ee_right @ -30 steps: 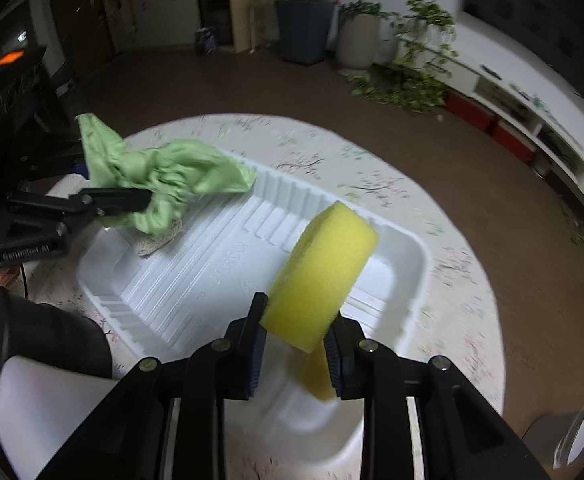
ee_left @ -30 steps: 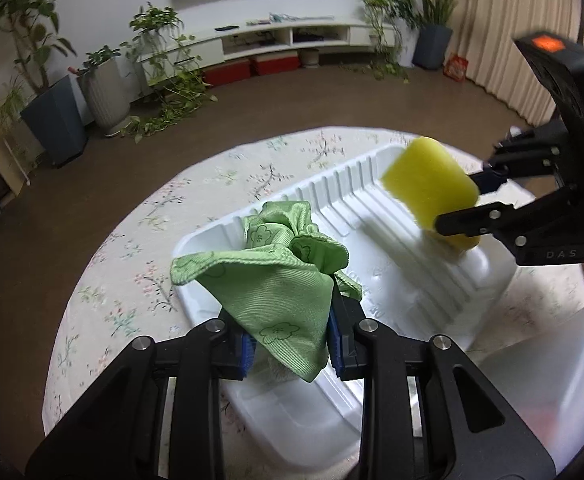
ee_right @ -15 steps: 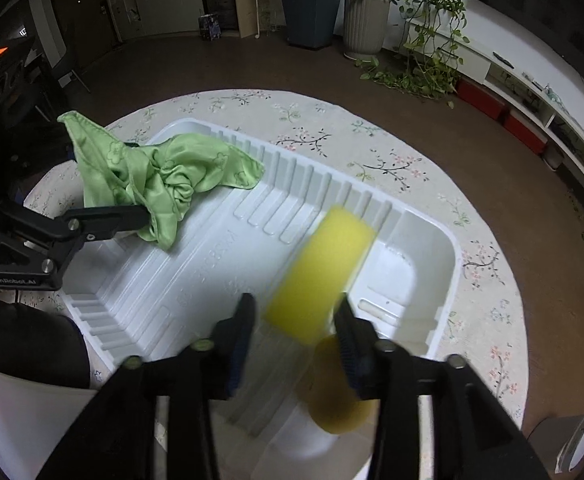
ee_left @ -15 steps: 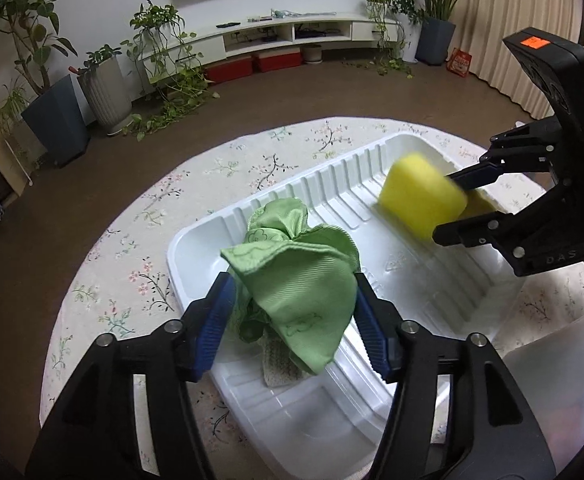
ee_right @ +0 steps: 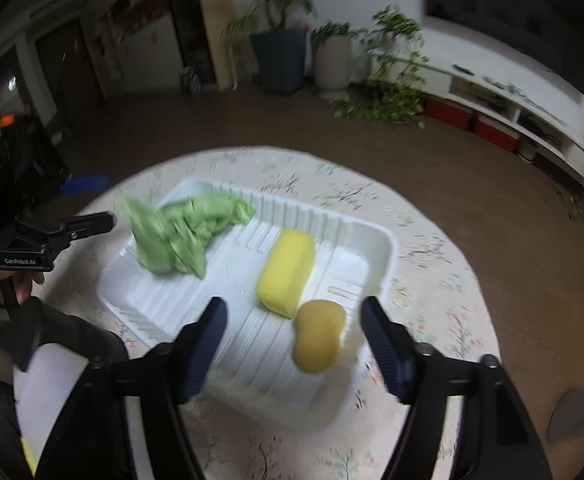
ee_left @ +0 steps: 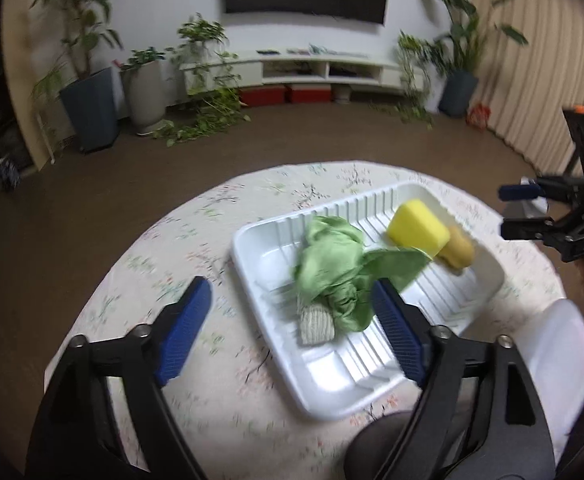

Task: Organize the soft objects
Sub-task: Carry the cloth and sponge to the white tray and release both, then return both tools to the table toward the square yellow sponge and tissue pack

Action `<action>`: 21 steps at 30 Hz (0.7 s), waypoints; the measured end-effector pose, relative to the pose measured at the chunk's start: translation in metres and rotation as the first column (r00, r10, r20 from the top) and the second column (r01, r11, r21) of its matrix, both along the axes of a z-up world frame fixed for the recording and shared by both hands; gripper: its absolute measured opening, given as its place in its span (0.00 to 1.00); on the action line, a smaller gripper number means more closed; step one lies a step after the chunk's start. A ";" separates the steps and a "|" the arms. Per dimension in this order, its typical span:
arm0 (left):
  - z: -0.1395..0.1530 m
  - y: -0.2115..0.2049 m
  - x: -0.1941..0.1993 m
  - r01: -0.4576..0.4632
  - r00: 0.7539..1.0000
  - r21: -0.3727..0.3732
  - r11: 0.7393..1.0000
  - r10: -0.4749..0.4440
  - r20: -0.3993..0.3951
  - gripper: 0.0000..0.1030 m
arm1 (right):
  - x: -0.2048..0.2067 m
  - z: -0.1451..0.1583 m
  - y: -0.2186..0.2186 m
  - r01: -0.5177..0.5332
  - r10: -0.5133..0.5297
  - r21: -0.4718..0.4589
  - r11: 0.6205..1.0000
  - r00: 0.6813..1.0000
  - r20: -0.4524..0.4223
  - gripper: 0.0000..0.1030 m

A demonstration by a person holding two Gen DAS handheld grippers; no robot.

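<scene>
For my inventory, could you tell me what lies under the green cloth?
A beige woven pad pokes out beneath the green cloth in the white tray; the rest underneath is covered.

The green cloth is covering part of a pale knitted pad in the left wrist view, and in the right wrist view the pad is hiding entirely. Motion is blurring the cloth's near edge there. The left tongs' arms are running off the bottom edge. The table pattern is smearing.
</scene>
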State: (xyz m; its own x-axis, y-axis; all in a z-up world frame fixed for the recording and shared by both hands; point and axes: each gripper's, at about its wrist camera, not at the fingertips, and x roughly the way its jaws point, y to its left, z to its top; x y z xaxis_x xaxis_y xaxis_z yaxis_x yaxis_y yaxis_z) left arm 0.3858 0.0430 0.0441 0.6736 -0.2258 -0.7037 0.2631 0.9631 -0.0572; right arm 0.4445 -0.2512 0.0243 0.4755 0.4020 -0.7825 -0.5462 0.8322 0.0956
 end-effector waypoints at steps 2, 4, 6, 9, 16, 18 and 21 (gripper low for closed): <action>0.003 0.009 -0.017 -0.024 1.000 -0.026 0.999 0.024 0.013 0.96 | -0.010 0.006 -0.013 0.033 -0.033 0.034 0.999 0.999 0.004 0.91; 0.005 0.014 -0.032 -0.041 0.999 -0.037 0.998 0.042 0.018 0.99 | -0.020 0.009 -0.025 0.054 -0.054 0.058 0.997 0.999 0.002 0.97; 0.005 0.018 -0.050 -0.056 0.998 -0.048 0.997 0.058 0.026 1.00 | -0.032 0.010 -0.037 0.076 -0.076 0.081 0.994 0.997 -0.002 1.00; 0.007 0.023 -0.080 -0.074 0.996 -0.064 0.995 0.077 0.051 1.00 | -0.059 0.013 -0.058 0.125 -0.126 0.120 0.985 0.992 -0.001 1.00; 0.008 0.024 -0.157 -0.099 0.992 -0.090 0.991 0.106 0.071 1.00 | -0.136 0.016 -0.092 0.200 -0.209 0.228 0.953 0.978 0.016 1.00; 0.005 0.021 -0.180 -0.100 0.992 -0.098 0.990 0.107 0.065 1.00 | -0.161 0.011 -0.096 0.217 -0.226 0.245 0.945 0.974 0.009 1.00; -0.002 0.013 -0.212 -0.094 0.994 -0.099 0.991 0.099 0.051 1.00 | -0.192 0.001 -0.094 0.223 -0.230 0.242 0.944 0.973 -0.001 1.00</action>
State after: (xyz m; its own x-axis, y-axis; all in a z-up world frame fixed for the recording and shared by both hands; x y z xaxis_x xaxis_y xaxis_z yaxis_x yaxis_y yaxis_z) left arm 0.1734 0.0559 0.0420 0.7332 -0.2224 -0.6426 0.1745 0.9749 -0.1382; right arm 0.2525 -0.3447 0.0250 0.5954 0.4551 -0.6621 -0.3512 0.8886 0.2950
